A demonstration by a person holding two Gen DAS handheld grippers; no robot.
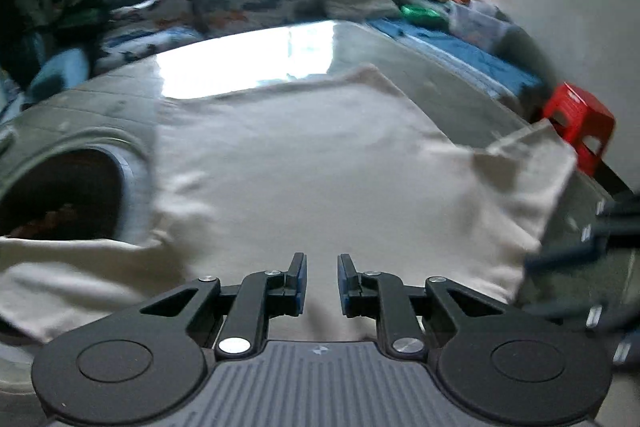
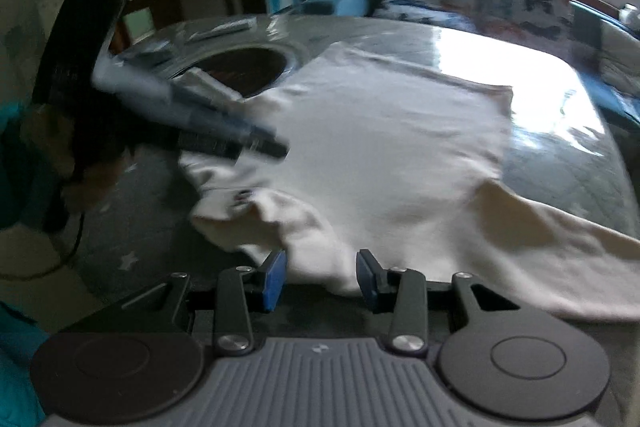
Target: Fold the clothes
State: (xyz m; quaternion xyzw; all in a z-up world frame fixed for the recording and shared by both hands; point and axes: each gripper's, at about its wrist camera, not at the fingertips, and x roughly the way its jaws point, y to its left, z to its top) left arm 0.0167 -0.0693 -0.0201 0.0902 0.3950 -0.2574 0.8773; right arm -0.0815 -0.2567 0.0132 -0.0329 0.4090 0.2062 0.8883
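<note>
Left wrist view: the grey glossy worktop (image 1: 452, 87) fills the middle, window glare on its far half and a dark round opening (image 1: 60, 195) at 9 o'clock. A pale cream garment (image 1: 304, 155) lies spread flat over the worktop, reaching from the centre down to 6 o'clock, where it runs under the left claw (image 1: 322, 283). One corner of the cloth hangs toward 3 o'clock, near a red stool (image 1: 580, 119). The left claw's pads stand a narrow gap apart with nothing pinched between them; cloth lies just beyond and below. Part of the right claw (image 1: 592, 251) shows blurred at 3 o'clock.

In the right wrist view the same garment (image 2: 380, 147) spreads from the centre toward 5 o'clock, its bunched edge at 7 o'clock, just ahead of the right claw (image 2: 320, 275). The right claw's blue pads (image 2: 274, 279) stand apart, and cloth lies between and just past them, not clamped. The left claw (image 2: 224, 131) shows blurred at 9 o'clock, over the garment's edge.
</note>
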